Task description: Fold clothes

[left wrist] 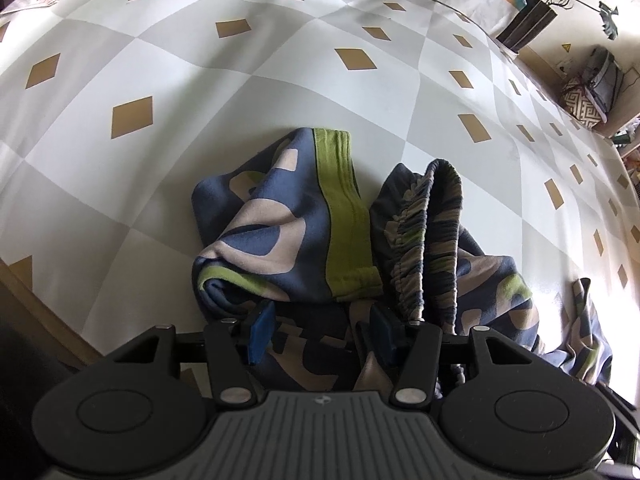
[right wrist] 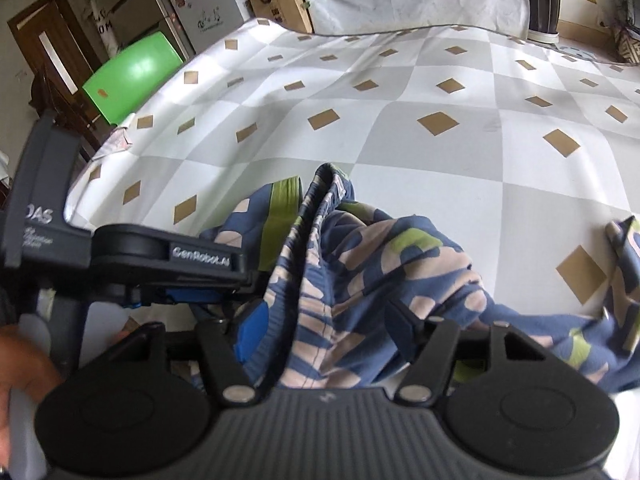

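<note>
A blue garment [left wrist: 288, 220] with beige and green shapes, a green band and a gathered waistband [left wrist: 436, 232] lies bunched on the checked tablecloth [left wrist: 200, 80]. My left gripper [left wrist: 322, 320] points down into its near edge. The tips of its blue pads [left wrist: 260, 332] are sunk in the folded bundle and grip it. In the right wrist view the garment [right wrist: 400, 264] runs between the fingers of my right gripper [right wrist: 328, 328], whose jaws stand apart and do not press on it. The left gripper [right wrist: 224, 296] shows there side-on, just left of the cloth.
The tablecloth [right wrist: 400, 140] stretches far beyond the garment. A green chair [right wrist: 136, 76] stands at the table's left edge. A dark vase [right wrist: 544, 4] and a cardboard box [right wrist: 280, 8] stand at the back. A hand [right wrist: 16, 360] shows at the lower left.
</note>
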Available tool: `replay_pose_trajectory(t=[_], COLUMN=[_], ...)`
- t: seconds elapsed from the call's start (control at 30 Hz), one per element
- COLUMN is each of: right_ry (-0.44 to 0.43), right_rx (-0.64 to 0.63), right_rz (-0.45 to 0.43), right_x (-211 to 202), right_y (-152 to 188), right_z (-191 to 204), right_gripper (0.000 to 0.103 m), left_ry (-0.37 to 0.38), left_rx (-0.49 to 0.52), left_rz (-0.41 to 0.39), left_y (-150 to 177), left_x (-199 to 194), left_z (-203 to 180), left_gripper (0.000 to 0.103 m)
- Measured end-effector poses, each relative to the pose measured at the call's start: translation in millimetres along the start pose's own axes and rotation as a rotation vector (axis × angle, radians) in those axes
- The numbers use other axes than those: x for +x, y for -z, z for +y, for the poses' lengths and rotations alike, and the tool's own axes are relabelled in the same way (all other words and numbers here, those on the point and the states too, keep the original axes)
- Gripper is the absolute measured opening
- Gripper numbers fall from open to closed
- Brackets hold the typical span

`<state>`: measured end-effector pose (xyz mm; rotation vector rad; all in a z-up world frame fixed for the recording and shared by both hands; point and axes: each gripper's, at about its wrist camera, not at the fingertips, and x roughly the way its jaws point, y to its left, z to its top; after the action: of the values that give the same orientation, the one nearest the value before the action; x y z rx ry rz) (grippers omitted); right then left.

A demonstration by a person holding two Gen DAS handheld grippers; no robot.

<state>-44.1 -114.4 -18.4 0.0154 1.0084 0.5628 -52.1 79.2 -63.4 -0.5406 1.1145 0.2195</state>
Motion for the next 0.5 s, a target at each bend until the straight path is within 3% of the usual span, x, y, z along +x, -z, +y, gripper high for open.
replay_pose_trajectory(t=[0.27,0.5], right_ry=[-0.006,-0.019], right_rx=[0.006,0.003], right_rz=[0.042,0.072], right_x=[21,44], right_y=[-27,-58], right_z=[-4,-4], right_gripper=[0.062,0.063], left_ry=[-0.032,-0.054], left_rx=[-0.078,-0.079], left_rz=[-0.006,0.003], left_y=[-5,-6], left_x=[1,6], left_z=[11,9], left_gripper=[0.051,0.051])
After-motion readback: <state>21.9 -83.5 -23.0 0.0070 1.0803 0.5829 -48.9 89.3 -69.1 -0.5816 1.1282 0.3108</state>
